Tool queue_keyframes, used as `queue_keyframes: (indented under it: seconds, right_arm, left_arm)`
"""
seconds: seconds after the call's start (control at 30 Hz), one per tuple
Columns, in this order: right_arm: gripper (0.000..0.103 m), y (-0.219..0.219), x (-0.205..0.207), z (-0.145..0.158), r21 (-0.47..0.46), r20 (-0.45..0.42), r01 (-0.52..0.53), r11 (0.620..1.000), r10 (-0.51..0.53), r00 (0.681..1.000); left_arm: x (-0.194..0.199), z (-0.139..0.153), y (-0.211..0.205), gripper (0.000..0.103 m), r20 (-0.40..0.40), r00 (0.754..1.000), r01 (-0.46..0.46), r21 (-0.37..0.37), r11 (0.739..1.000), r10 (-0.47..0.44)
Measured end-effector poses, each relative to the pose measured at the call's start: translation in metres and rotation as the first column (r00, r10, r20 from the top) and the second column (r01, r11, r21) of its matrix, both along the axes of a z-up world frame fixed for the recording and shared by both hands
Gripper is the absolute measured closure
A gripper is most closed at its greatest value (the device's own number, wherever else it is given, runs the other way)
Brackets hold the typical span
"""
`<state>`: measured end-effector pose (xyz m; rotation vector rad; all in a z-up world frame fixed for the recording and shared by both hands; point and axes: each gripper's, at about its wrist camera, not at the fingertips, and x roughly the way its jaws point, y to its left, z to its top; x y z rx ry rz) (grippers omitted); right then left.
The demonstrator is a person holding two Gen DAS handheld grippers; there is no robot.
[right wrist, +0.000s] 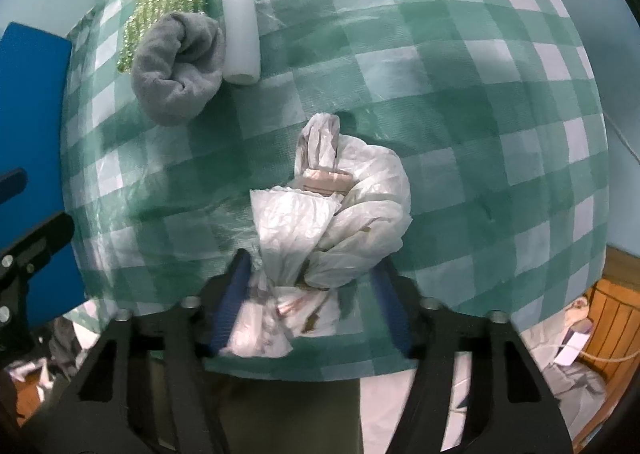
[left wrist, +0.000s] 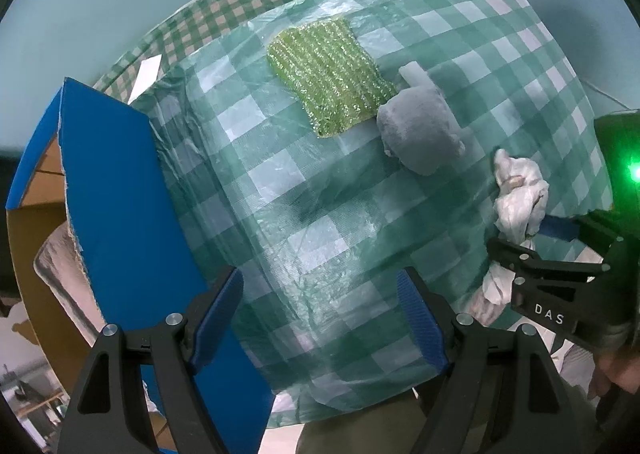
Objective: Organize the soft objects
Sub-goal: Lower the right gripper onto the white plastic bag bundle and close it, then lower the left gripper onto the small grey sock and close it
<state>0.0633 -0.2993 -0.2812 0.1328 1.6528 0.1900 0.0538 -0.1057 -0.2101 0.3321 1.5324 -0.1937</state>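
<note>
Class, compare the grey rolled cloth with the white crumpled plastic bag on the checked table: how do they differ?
The grey rolled cloth looks matte and fuzzy; the white plastic bag looks thin and crinkled. The cloth lies free beside a white foam roll; the bag sits between the right gripper fingers. Both are soft and bunched up.

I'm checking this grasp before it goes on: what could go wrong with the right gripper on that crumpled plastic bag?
1. The right gripper straddles only the near end of the white plastic bag; thin film may slip or trail when lifted.
2. The bag lies at the table's near edge, so a slip could send it to the floor.
3. The clear sheet over the checked tablecloth is loose and wrinkled; the fingers might snag it.
</note>
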Motion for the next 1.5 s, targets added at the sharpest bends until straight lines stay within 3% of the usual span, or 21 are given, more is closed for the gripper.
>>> queue_keyframes:
  seconds: [0.13, 0.47, 0.77, 0.87, 1.5]
  right_arm:
    - [0.066, -0.001, 0.007, 0.006, 0.003, 0.019, -0.041, 0.999, 0.041, 0.999]
    - [0.067, -0.017, 0.039, 0.025, -0.015, 0.071, -0.101, 0.995, 0.101, 0.992]
    - [0.067, -0.030, 0.067, 0.024, -0.039, 0.089, -0.184, 0.982, 0.186, 0.978]
    - [0.067, -0.032, 0.074, 0.023, -0.039, 0.093, -0.199, 0.979, 0.202, 0.975]
    - [0.067, -0.034, 0.078, 0.031, -0.022, 0.099, -0.251, 0.968, 0.252, 0.963]
  left_arm:
    - [0.003, 0.001, -0.002, 0.023, -0.004, 1.000, -0.017, -0.008, 1.000, 0.017]
    - [0.016, 0.002, -0.009, 0.023, -0.001, 0.998, -0.057, -0.036, 0.998, 0.057]
    - [0.032, -0.005, -0.018, 0.022, -0.035, 0.991, -0.131, -0.099, 0.986, 0.129]
    - [0.038, -0.010, -0.024, 0.022, -0.040, 0.989, -0.148, -0.083, 0.986, 0.145]
    - [0.074, -0.039, -0.039, 0.022, -0.105, 0.956, -0.286, -0.117, 0.951, 0.275]
